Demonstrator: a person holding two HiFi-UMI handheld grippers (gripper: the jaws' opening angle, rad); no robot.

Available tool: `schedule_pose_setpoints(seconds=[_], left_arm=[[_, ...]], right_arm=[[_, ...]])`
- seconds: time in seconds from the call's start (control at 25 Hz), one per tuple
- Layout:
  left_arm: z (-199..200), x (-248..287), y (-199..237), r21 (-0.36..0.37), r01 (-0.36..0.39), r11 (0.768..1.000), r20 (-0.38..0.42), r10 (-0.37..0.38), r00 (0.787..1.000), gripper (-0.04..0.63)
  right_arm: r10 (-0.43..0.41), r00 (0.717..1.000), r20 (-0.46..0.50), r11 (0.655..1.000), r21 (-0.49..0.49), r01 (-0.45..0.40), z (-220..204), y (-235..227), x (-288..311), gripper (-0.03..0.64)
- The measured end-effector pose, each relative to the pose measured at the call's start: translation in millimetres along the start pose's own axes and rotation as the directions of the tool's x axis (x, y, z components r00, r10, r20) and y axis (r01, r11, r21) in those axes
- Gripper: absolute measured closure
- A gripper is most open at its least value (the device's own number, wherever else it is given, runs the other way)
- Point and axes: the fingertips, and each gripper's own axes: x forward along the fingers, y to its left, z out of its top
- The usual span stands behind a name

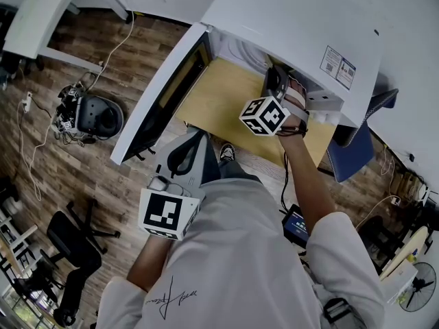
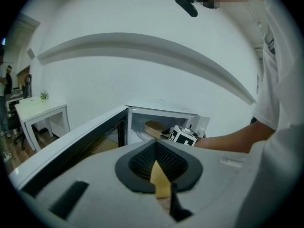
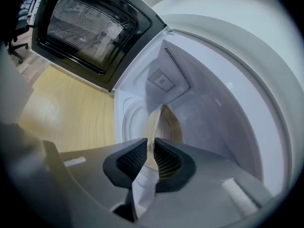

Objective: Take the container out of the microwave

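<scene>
A white microwave stands on a wooden table with its door swung open to the left. My right gripper reaches into the cavity, its tips hidden there in the head view. In the right gripper view its pads are shut on the thin upright wall of the container, pale outside and tan within. The left gripper view shows that container as a tan shape inside the cavity, beside the right gripper's marker cube. My left gripper hangs back in front of the door, shut and holding nothing.
The open door juts out over the table's left part. A blue chair sits right of the table. On the wood floor lie cables and a round device, with a black chair below it. A white desk fills the far left corner.
</scene>
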Motion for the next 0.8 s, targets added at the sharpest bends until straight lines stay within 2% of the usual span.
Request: schedule_pose_setpoints(seconds=[0.8], left_arm=[[0,-7,-15,-0.002,-0.002,1.000,0.030,0.002,1.000,0.600]], right_arm=[[0.049,0.998,0.028,0.998,0.035,-0.050,0,8,-26,0.557]])
